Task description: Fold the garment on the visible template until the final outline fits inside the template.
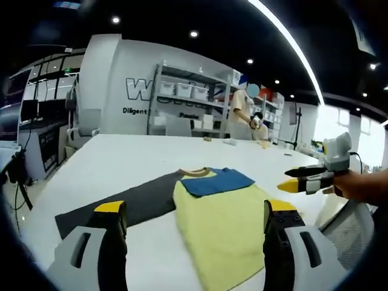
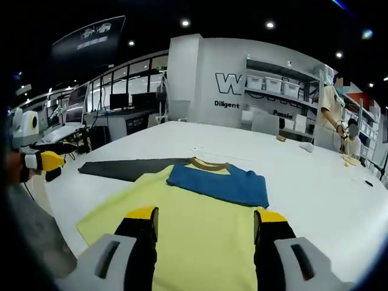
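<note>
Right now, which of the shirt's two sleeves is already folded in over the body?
The blue sleeve: it lies folded across the yellow body just below the collar. The dark grey sleeve stretches flat out onto the white table.

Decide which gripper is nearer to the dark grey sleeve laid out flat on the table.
Left, as far as I can judge. The left gripper hangs open over the dark grey sleeve beside the yellow body. The right gripper sits open over the yellow body, with the sleeve farther off.
</note>
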A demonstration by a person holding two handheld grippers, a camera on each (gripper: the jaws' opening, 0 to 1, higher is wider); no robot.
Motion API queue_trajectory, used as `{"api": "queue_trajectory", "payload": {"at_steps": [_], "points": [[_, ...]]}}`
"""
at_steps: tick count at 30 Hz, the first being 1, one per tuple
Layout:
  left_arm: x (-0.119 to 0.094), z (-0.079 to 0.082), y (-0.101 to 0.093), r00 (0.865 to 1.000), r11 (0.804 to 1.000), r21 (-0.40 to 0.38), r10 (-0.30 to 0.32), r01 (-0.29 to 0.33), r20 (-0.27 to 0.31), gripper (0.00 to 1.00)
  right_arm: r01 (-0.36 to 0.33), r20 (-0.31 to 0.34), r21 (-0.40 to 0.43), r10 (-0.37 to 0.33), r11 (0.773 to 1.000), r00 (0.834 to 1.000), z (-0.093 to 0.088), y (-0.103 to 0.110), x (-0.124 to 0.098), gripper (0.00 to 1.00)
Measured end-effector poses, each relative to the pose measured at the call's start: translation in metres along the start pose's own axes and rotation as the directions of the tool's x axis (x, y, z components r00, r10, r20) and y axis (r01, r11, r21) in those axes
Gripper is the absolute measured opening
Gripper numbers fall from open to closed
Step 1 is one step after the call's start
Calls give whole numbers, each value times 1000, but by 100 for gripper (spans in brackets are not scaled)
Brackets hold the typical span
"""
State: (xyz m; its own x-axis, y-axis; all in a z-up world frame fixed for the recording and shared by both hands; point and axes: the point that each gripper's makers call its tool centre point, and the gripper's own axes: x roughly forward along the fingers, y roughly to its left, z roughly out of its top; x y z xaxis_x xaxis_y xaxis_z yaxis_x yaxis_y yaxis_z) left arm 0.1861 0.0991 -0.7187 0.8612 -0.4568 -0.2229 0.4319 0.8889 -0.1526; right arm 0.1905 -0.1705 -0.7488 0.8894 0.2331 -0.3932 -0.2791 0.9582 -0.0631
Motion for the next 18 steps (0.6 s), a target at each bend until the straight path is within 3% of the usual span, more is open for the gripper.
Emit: {"api": "queue_trajectory", "payload": {"at_steps": [1,2,4,8,10,14,16,18], "points": [[-1,1,6,1000,1000,-1,14,-14,4,88,-3,1,-2,3,1000,1000,1,1,0,64],[-5,1,33,997,997,-9,83,-83,2,88,-6,3,-6,6,1000,1000,1,2,0,64],[-7,0,53,993,992,-34,121,-121,6,87,-8,5,-8,8,1000,1000,1,2,0,64],[-13,-11,113,966,964,-66,256,-257,-18,84,-15,3,-6,15,1000,1000,1,1,1,64],[-15,-25,139,952,948,-84,302,-305,-55,83,-16,4,-3,16,1000,1000,1,1,1,64],[-18,-55,177,915,914,-97,379,-394,-141,78,-20,3,-5,20,1000,1000,1,1,1,64],[-16,-62,187,913,908,-131,380,-399,-149,75,-22,3,-8,22,1000,1000,1,2,2,64],[-15,-74,196,901,890,-172,390,-421,-190,70,-25,1,-13,25,1000,1000,1,3,3,63]]}}
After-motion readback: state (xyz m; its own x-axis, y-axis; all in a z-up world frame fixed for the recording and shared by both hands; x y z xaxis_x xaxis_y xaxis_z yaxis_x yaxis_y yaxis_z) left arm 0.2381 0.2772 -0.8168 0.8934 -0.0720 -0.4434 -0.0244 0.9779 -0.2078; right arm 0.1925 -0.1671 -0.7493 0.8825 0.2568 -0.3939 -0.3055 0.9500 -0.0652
